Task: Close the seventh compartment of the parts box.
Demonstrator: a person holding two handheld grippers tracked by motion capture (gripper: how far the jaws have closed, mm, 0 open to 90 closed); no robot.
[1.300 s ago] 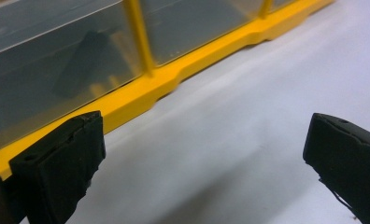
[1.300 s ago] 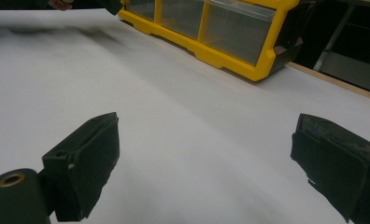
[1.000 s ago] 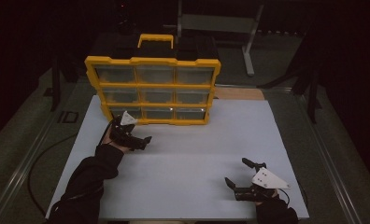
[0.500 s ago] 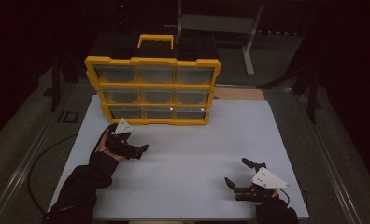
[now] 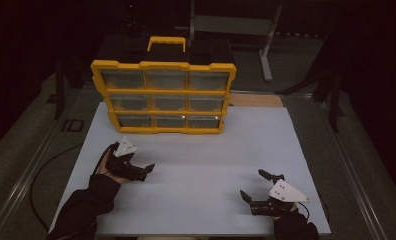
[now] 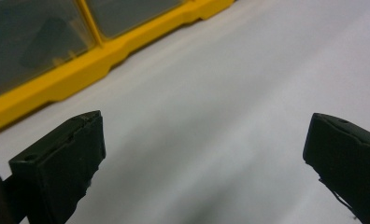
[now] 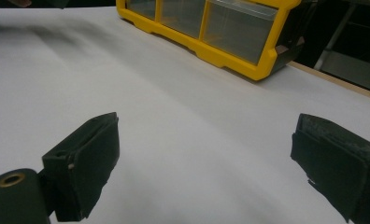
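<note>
Centrally, boxy yellow plastic organizer (image 5: 163, 97), translucent drawers, smooth white table (image 5: 196, 170)

organizer (image 5: 163, 95): yellow plastic, semi-gloss, clear smooth drawer fronts | tabletop (image 5: 201, 165): white, matt, smooth; bare wood strip at far-right edge | gripper pads (image 7: 87, 161): black, matt, rough-edged

A white-topped desk (image 5: 196, 170); a yellow drawer organiser (image 5: 163, 97) stands on it, beyond the left claw (image 5: 145, 171).

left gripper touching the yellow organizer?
Apart. In the high view, bare white table separates the left gripper from the yellow organizer; its fingers are spread with nothing between.
</note>
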